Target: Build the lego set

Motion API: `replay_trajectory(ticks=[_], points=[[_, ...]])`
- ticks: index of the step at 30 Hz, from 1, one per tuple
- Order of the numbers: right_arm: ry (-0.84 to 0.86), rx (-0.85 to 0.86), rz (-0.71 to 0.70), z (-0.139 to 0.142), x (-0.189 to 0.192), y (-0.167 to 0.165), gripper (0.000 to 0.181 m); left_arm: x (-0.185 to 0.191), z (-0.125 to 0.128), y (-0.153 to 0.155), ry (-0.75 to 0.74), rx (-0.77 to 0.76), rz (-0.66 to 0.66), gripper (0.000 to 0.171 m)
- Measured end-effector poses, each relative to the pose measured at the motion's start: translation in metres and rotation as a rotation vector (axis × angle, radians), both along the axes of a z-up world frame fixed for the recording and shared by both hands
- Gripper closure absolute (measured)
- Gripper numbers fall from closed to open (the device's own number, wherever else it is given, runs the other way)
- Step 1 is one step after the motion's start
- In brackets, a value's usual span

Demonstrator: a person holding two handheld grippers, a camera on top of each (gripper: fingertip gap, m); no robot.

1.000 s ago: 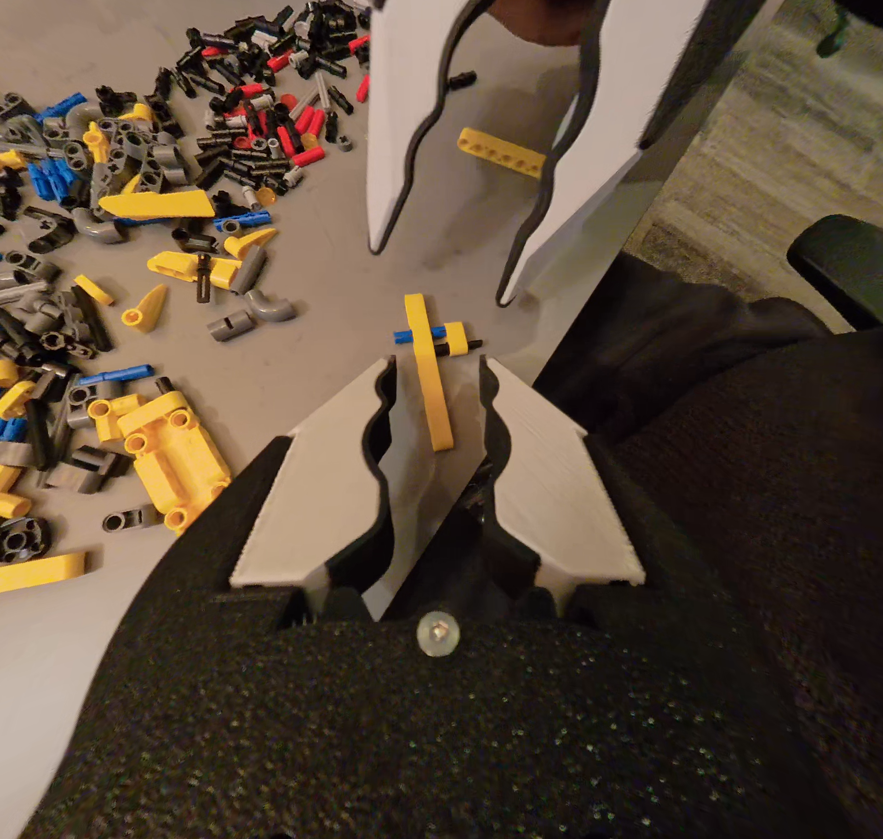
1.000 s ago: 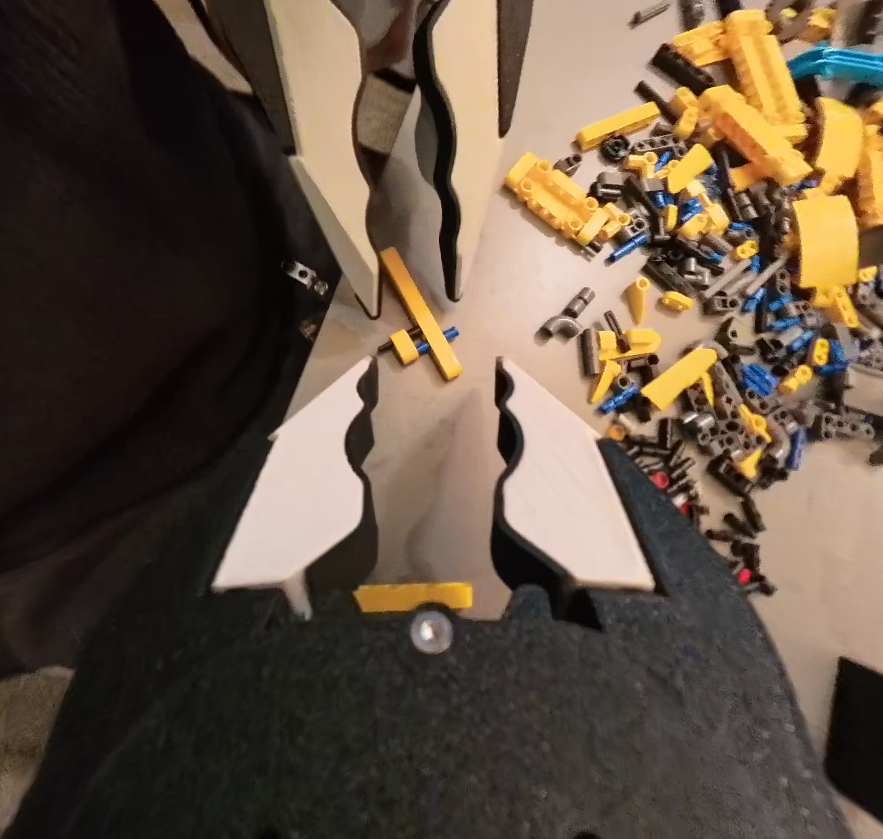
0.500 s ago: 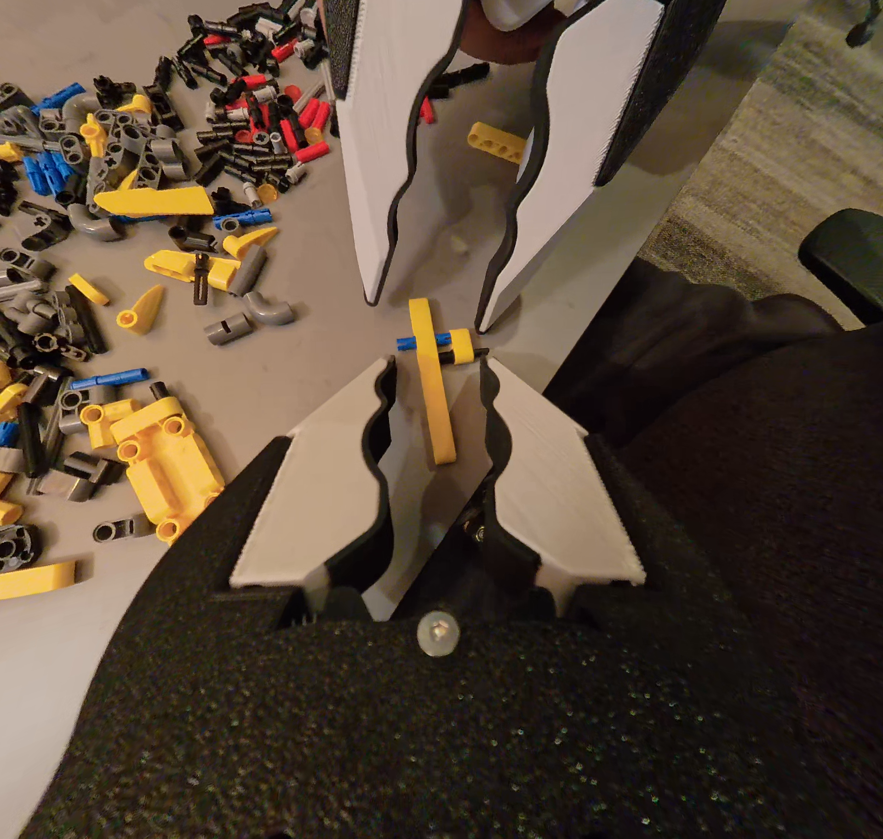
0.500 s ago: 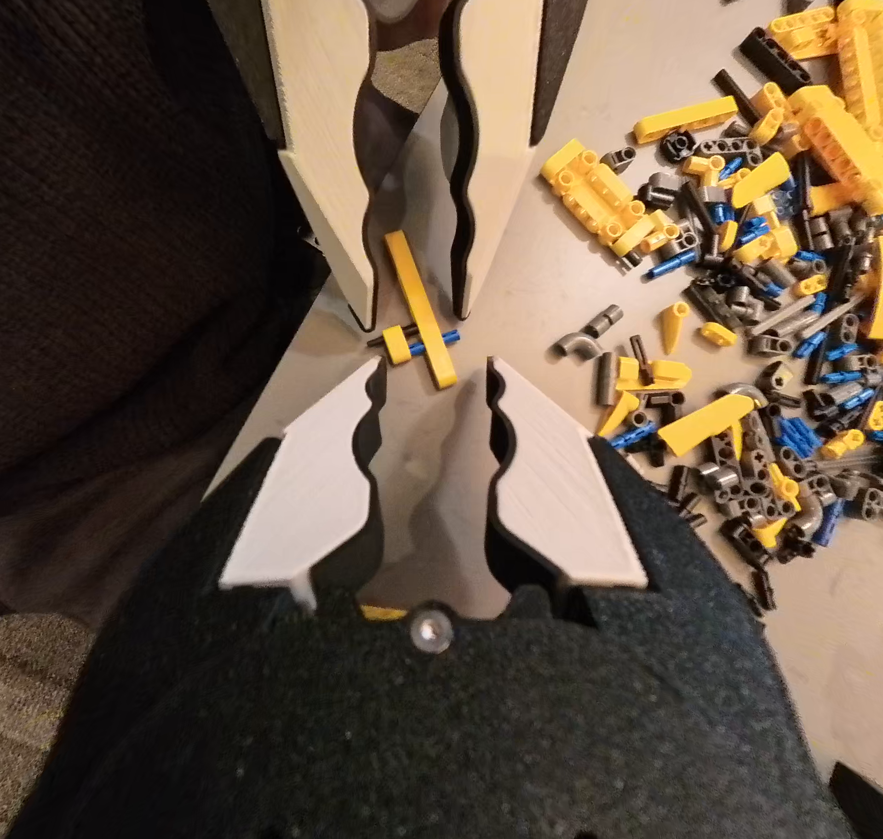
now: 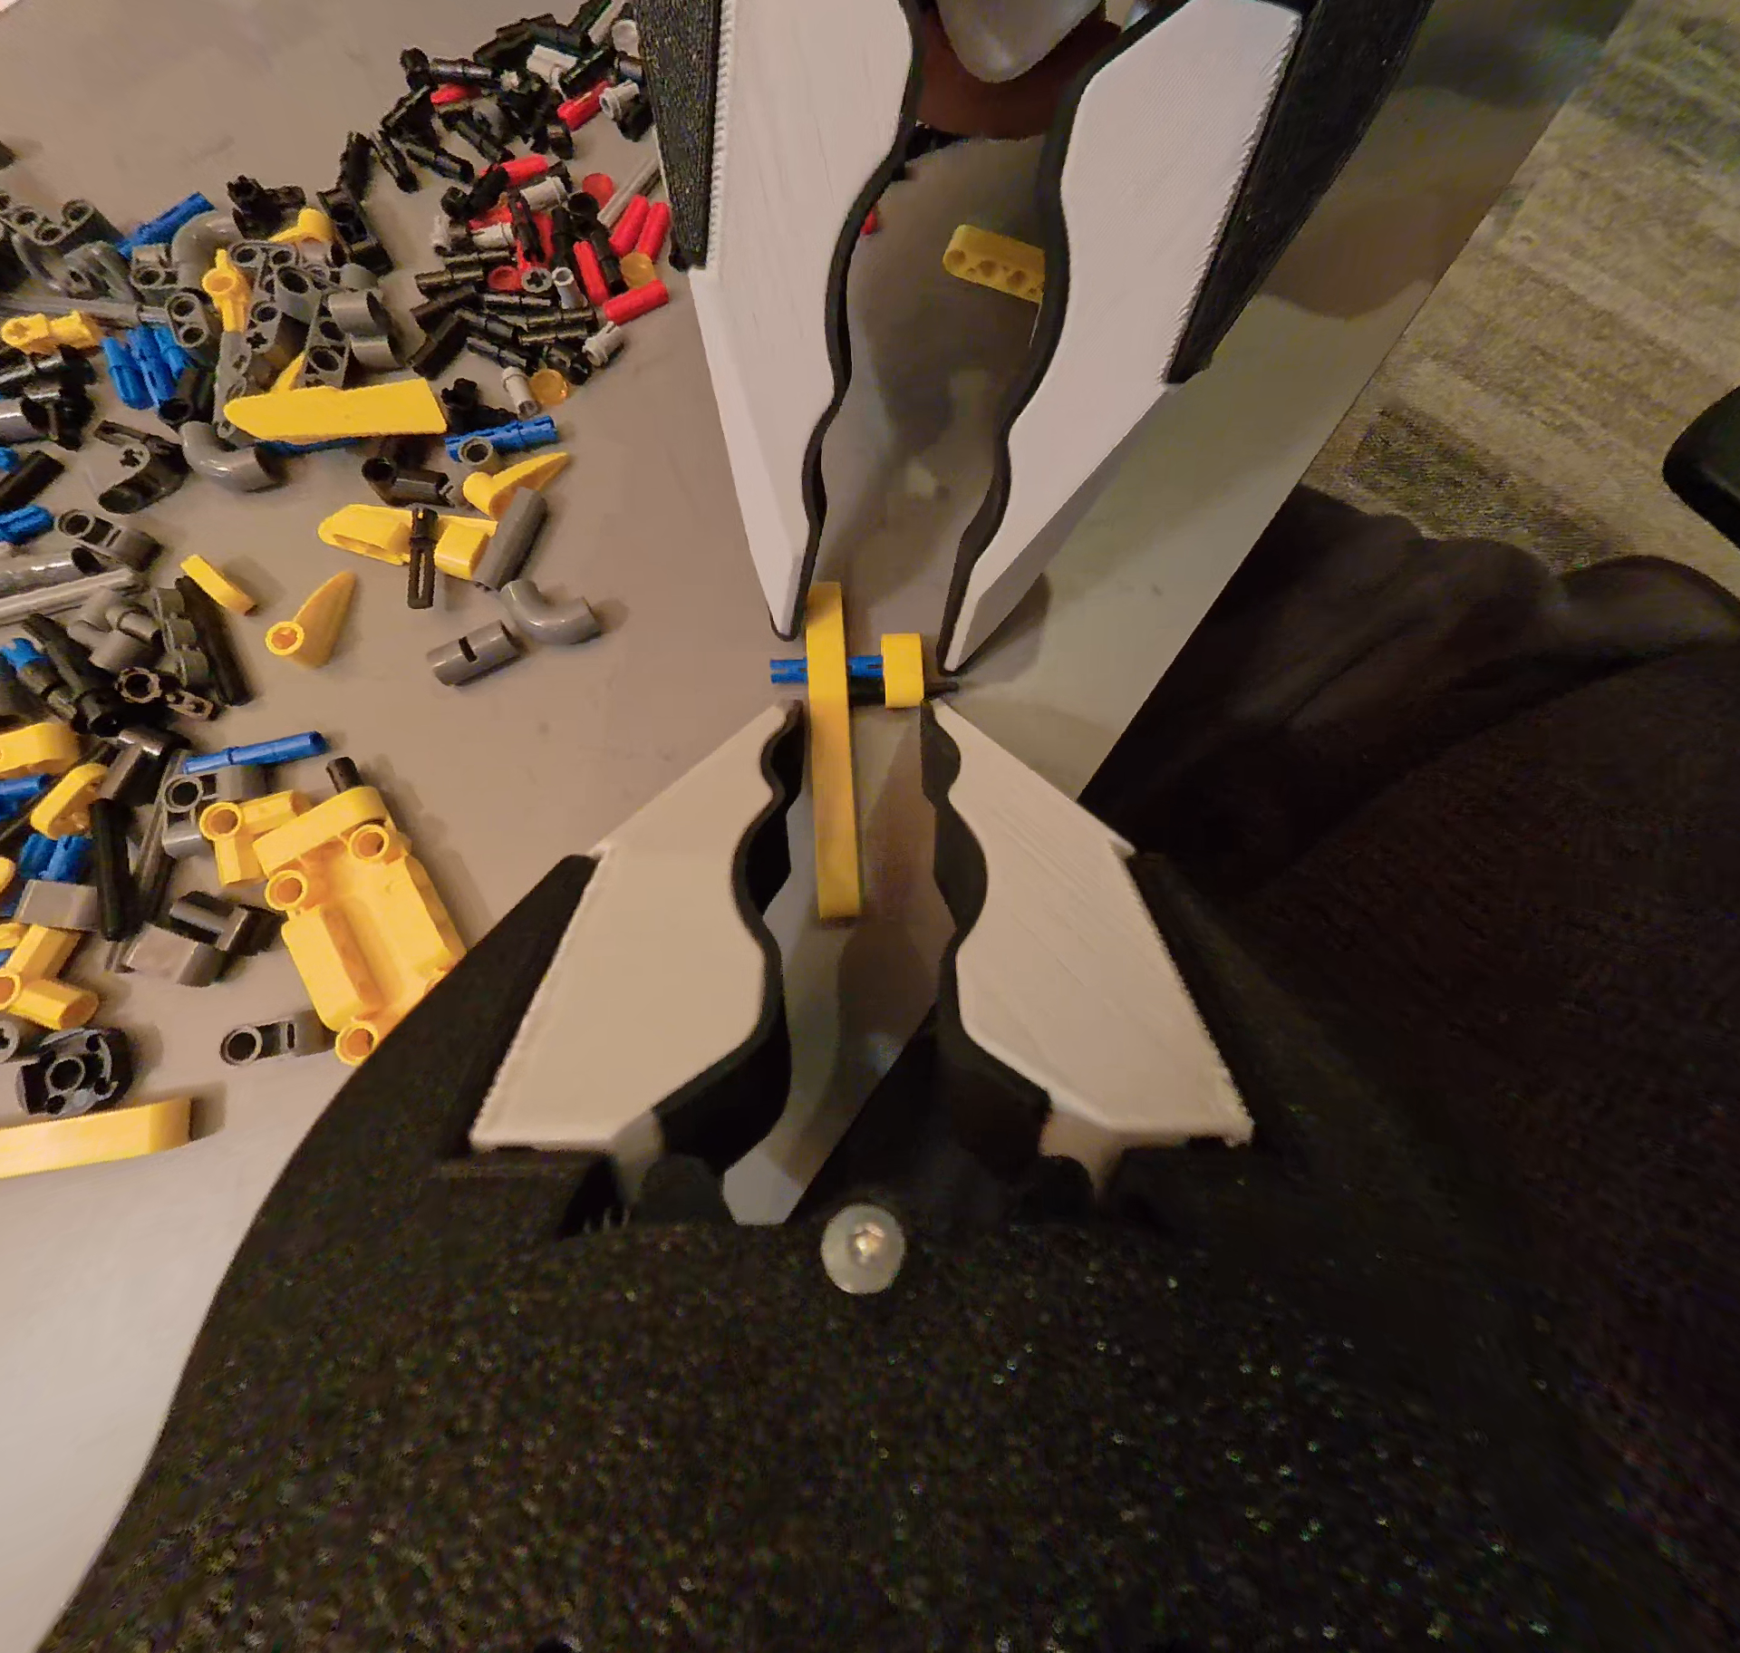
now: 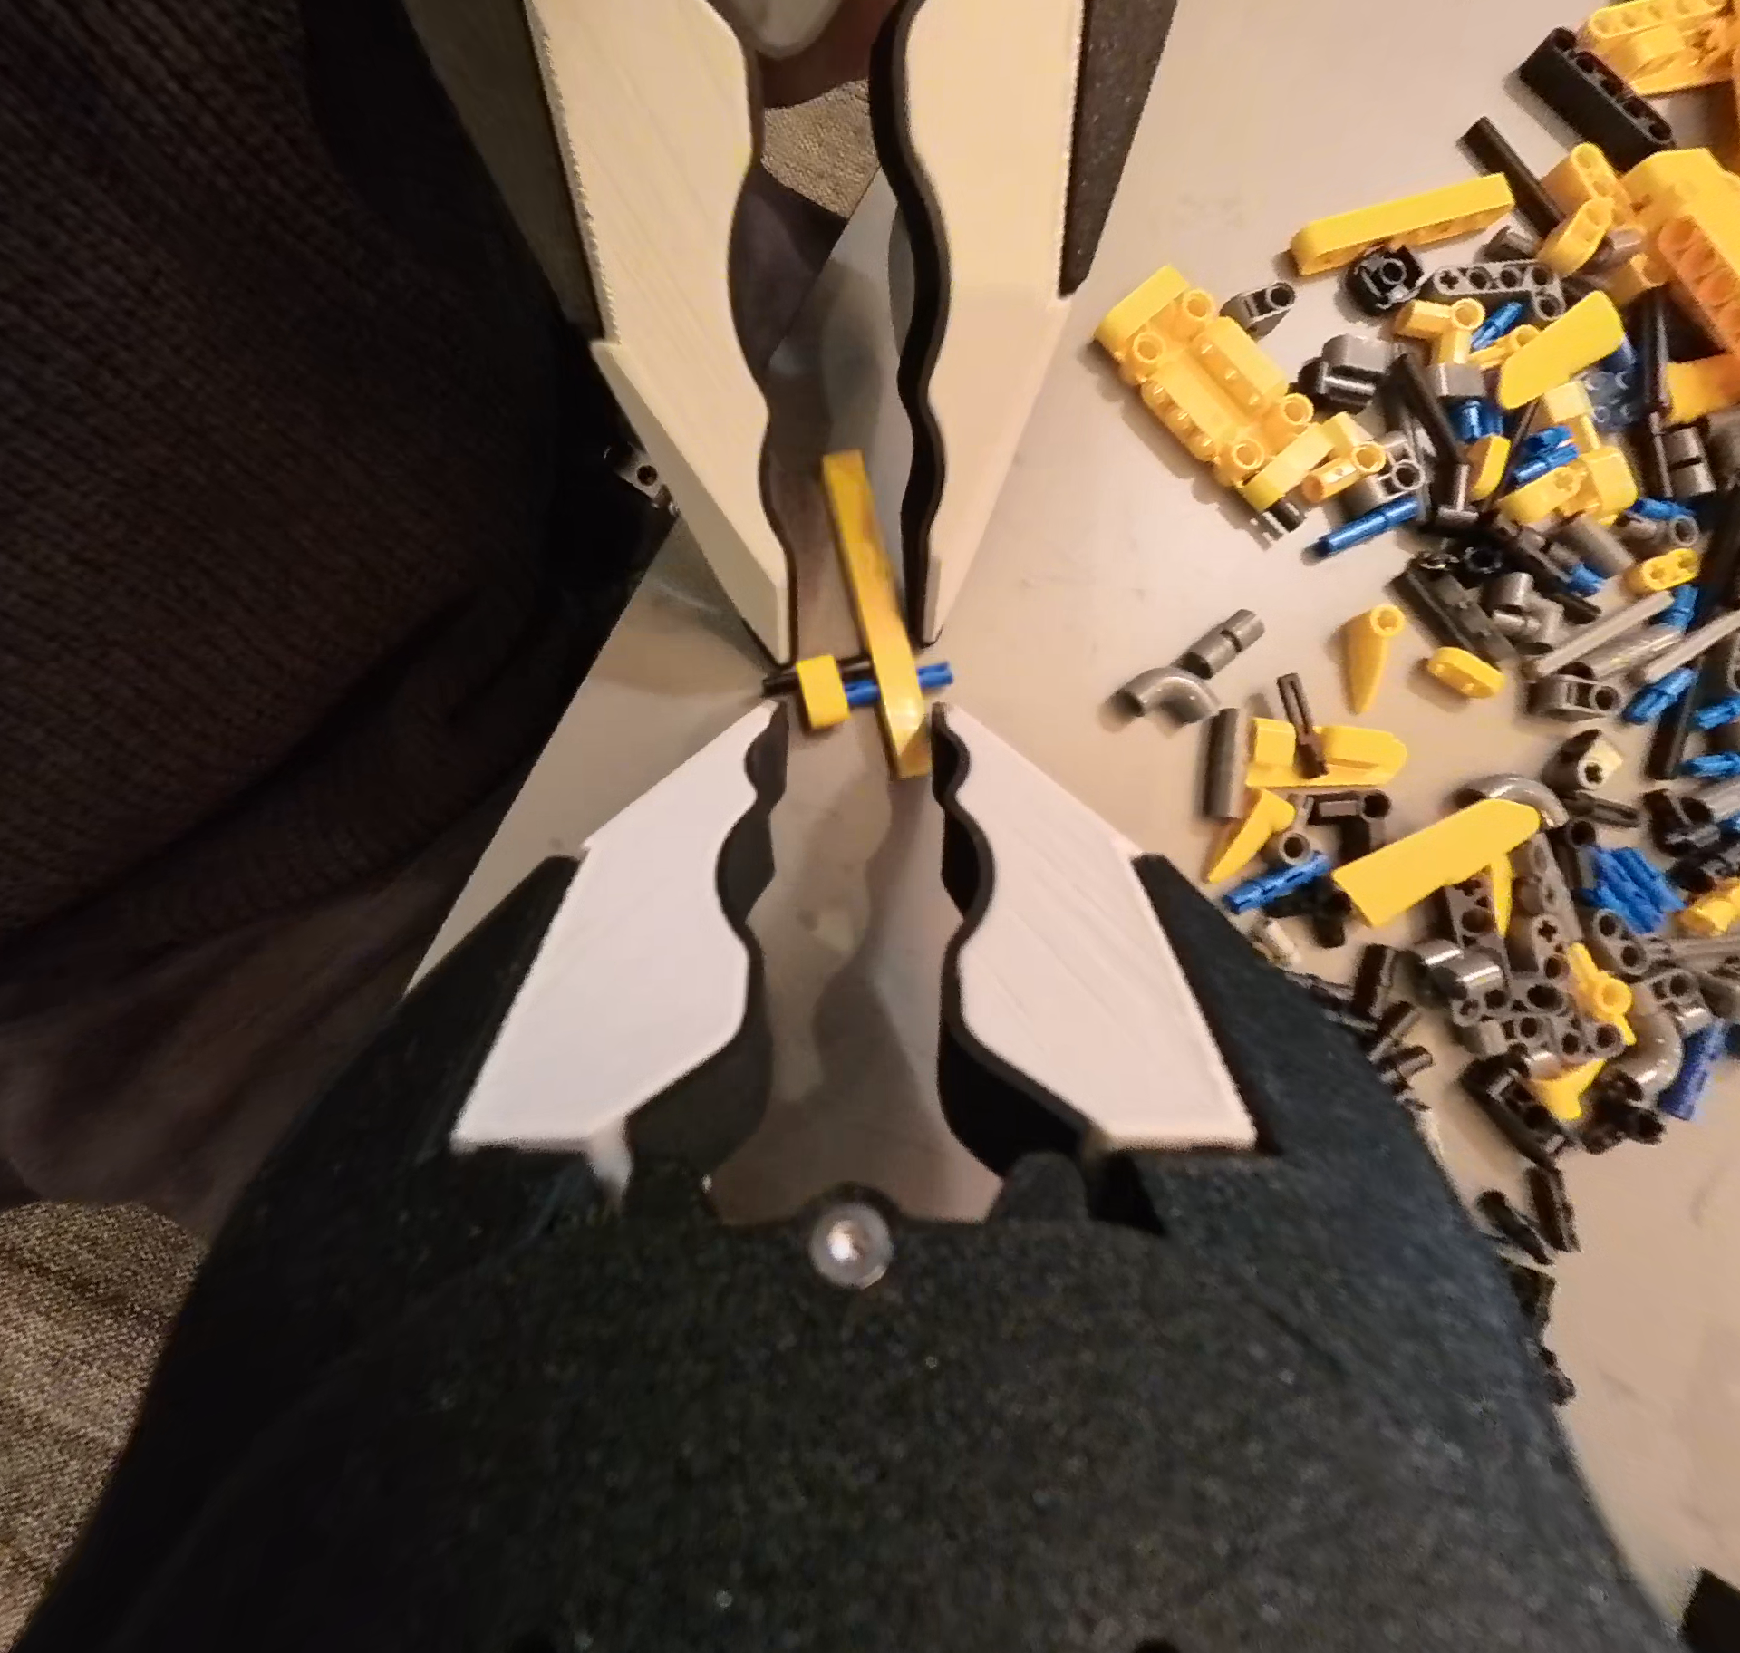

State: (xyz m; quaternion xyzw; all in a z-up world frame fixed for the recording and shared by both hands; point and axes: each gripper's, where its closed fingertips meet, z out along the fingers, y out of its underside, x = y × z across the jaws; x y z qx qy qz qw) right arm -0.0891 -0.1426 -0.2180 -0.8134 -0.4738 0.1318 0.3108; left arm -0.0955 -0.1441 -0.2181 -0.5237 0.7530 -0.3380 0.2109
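Observation:
A small assembly rests on the grey table [image 5: 584, 760] near its edge. It is a long yellow beam [image 5: 833, 798] crossed by a blue pin [image 5: 786, 669], with a small yellow bush [image 5: 902, 666] on a black axle. My left gripper [image 5: 857, 713] is open, and the beam lies between its fingers. My right gripper [image 5: 866, 643] faces it, open, with its tips flanking the pin and the bush. In the right wrist view the beam [image 6: 871, 591] runs up between the left gripper's [image 6: 852, 643] fingers. The bush [image 6: 821, 690] sits just ahead of my right gripper [image 6: 859, 713].
A spread of loose yellow, grey, black, blue and red parts [image 5: 282, 384] covers the table left of the grippers and shows in the right wrist view [image 6: 1506, 572]. A yellow block [image 5: 348, 911] lies near my left gripper. A person's dark clothing [image 5: 1412, 949] borders the table edge. My left and right fingertips are right by each other. It is some 9 centimeters from my left tips to the yellow block [image 5: 348, 911]. It is also in sight in the right wrist view [image 6: 1243, 405].
The right gripper has moved in toward the left one until its open tips reach the pin and bush. The left gripper and the beam have stayed put.

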Motion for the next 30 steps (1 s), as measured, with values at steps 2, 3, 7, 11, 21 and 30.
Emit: replay_trajectory(ticks=[2, 3, 7, 11, 21, 30], points=[[0.000, 0.002, -0.002, 0.000, 0.000, 0.000, 0.152, 0.000, 0.000, -0.001, -0.001, -0.005, -0.007, 0.148], [0.000, 0.004, -0.003, 0.000, 0.000, 0.000, 0.153, 0.000, 0.000, -0.002, -0.002, -0.005, -0.013, 0.148], [-0.004, 0.004, -0.003, 0.000, 0.000, 0.000, 0.155, 0.000, 0.000, -0.003, -0.004, 0.004, -0.020, 0.149], [-0.022, 0.013, -0.012, 0.000, 0.002, 0.001, 0.154, -0.001, 0.000, -0.003, -0.001, -0.006, -0.022, 0.148], [-0.026, 0.031, -0.041, 0.011, 0.013, -0.002, 0.153, -0.001, 0.000, -0.003, -0.004, -0.015, -0.022, 0.147], [-0.055, 0.010, -0.076, 0.001, 0.011, -0.010, 0.158, 0.000, 0.000, -0.002, -0.001, -0.001, -0.032, 0.151]])
